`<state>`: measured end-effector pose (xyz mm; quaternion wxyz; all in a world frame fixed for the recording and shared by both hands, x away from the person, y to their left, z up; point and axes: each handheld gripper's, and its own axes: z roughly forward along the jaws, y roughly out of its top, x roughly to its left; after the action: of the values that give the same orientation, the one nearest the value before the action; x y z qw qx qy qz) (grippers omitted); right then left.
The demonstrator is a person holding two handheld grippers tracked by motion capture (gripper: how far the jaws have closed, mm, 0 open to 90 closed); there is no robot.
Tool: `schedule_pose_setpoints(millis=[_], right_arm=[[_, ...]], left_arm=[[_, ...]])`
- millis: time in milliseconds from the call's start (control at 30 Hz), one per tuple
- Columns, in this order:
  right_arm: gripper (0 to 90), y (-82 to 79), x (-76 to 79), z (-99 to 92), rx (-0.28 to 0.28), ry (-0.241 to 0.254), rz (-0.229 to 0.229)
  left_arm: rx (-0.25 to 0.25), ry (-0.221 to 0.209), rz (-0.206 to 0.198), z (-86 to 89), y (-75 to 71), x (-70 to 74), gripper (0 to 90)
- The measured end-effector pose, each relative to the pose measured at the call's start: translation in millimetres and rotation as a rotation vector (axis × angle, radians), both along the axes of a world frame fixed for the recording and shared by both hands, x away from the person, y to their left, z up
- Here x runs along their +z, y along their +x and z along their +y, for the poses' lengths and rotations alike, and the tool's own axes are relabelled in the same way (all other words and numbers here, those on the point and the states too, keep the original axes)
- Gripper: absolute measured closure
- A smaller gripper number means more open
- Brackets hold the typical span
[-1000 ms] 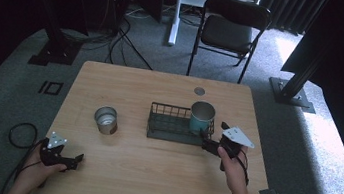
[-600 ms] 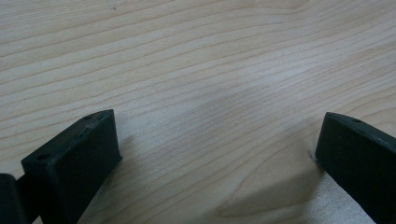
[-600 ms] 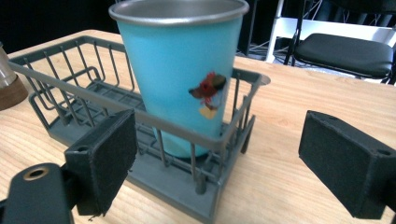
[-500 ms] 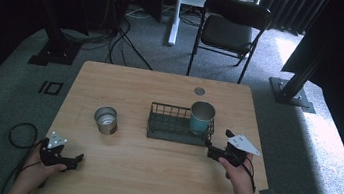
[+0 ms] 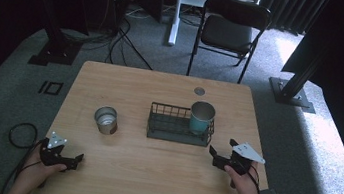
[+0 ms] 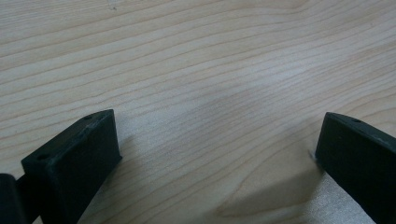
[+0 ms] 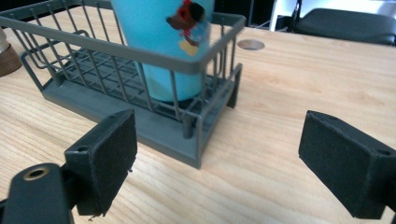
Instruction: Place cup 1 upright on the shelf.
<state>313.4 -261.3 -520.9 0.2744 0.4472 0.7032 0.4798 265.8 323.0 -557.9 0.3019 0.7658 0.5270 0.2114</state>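
Teal cup (image 5: 201,117) sits upright in the wire rack's (image 5: 175,133) right end, right gripper (image 5: 216,158) wide open & empty just beside it, left gripper (image 5: 73,160) spread on bare table, metal tin (image 5: 106,119) untouched — prob. next.

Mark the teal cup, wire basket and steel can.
teal cup (image 5: 202,118), high view, outer side wall.
wire basket (image 5: 169,125), high view, bare floor left of the cup.
steel can (image 5: 106,120), high view, its side.

Wooden table (image 5: 149,175), wire basket (image 5: 170,129), metal can (image 5: 106,119)
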Motion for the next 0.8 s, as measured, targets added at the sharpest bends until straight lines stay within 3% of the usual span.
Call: schedule_pose_setpoints(millis=[233, 800], right_arm=[[11.4, -7.8, -8.6, -13.4, -0.022, -0.004, 0.026], [11.4, -22.1, -29.3, -32.4, 0.038, -0.084, 0.107]], left_arm=[[0.0, 0.001, 0.0, 0.0, 0.0, 0.0, 0.3], [0.0, 0.001, -0.001, 0.0, 0.0, 0.0, 0.4]])
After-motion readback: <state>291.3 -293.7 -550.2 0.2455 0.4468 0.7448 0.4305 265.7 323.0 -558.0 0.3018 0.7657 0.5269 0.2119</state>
